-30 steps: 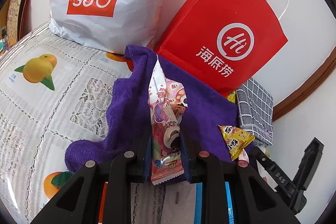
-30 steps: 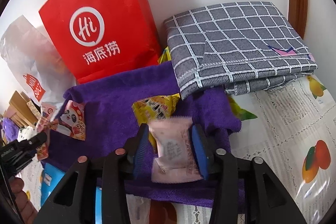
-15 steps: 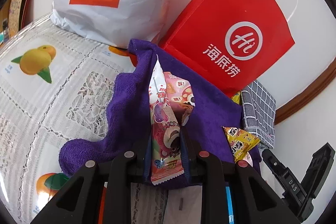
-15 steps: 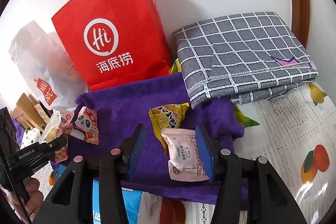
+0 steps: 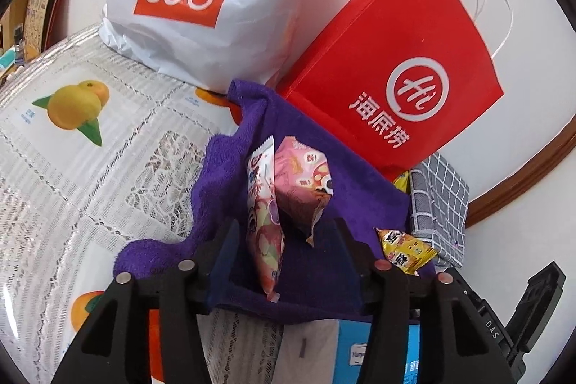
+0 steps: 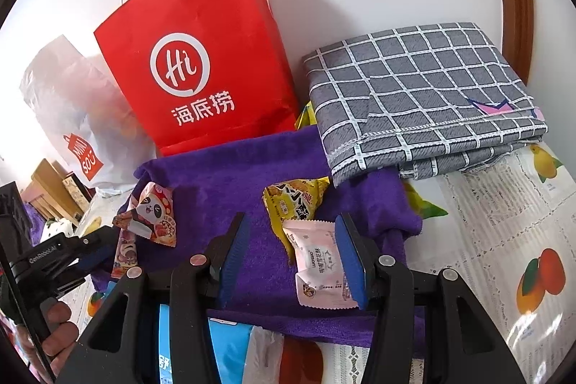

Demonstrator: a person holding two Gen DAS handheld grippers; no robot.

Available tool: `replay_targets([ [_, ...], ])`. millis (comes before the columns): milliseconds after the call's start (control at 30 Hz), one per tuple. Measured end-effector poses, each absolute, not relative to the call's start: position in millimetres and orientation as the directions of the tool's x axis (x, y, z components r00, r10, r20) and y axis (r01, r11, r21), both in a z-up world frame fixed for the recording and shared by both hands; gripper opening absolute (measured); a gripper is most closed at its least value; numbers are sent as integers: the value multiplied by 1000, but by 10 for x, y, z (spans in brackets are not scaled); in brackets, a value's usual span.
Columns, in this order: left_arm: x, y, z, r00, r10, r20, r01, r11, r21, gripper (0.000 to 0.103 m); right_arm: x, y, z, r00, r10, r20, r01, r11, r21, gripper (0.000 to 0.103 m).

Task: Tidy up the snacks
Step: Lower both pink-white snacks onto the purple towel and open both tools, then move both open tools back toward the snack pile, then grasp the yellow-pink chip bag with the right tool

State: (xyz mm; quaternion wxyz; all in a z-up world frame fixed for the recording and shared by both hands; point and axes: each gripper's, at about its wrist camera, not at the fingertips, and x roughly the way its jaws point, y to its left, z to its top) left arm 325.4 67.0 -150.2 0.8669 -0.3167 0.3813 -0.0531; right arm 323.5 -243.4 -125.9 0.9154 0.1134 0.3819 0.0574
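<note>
Left hand-held gripper (image 5: 288,261) just spread, pink packet (image 5: 264,233) loose between jaws, liable to topple off purple towel (image 5: 223,189); right hand-held gripper (image 6: 293,261) spread beside white packet (image 6: 320,267), snagging possible.

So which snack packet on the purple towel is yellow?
The yellow packet beside the grey checked cloth; the other three are pink or pale.

Both wrist fisheyes sit close, angled down over the purple towel (image 5: 230,189) toward the wall. Left view looks from the left side, right view from the right. Shared: towel (image 6: 230,175), red Haidilao bag (image 5: 396,74) (image 6: 201,60), grey checked cloth (image 5: 437,200) (image 6: 414,96), yellow snack packet (image 5: 403,251) (image 6: 293,200).
</note>
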Motion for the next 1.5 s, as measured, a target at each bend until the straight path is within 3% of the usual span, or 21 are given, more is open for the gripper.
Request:
replay_targets([
  [400,3145,635,-1275,724,-319,-611,-97,830,-549,54,3047,-2292,-1042,728,183,-661,-77,979,187,49],
  [500,3081,605,-1168,737,-297,-607,-75,857,-510,60,2869,-2265,-982,748,161,-644,-71,984,163,49],
  [733,2876,597,-1054,717,-293,-633,-48,885,-464,63,2339,-2204,-949,731,160,-664,-46,982,185,49],
  [900,2570,691,-1104,702,-267,-661,-38,912,-409,66,1906,-2050,-909,672,242,-700,-118,968,221,49],
  [1033,2360,860,-1181,682,-234,-693,-65,924,-376,66,1564,-1802,-879,646,302,-701,-196,953,230,65],
  [1133,2190,1009,-1219,674,-197,-711,-88,935,-343,67,1323,-1555,-906,621,337,-708,-263,940,217,70],
  [1333,1869,1306,-1289,671,-158,-725,-126,939,-321,70,1075,-1051,-1070,560,375,-739,-392,906,163,71],
  [1500,1683,1415,-1324,667,-180,-723,-119,932,-342,70,1051,-778,-1398,514,258,-818,-393,919,43,71],
])
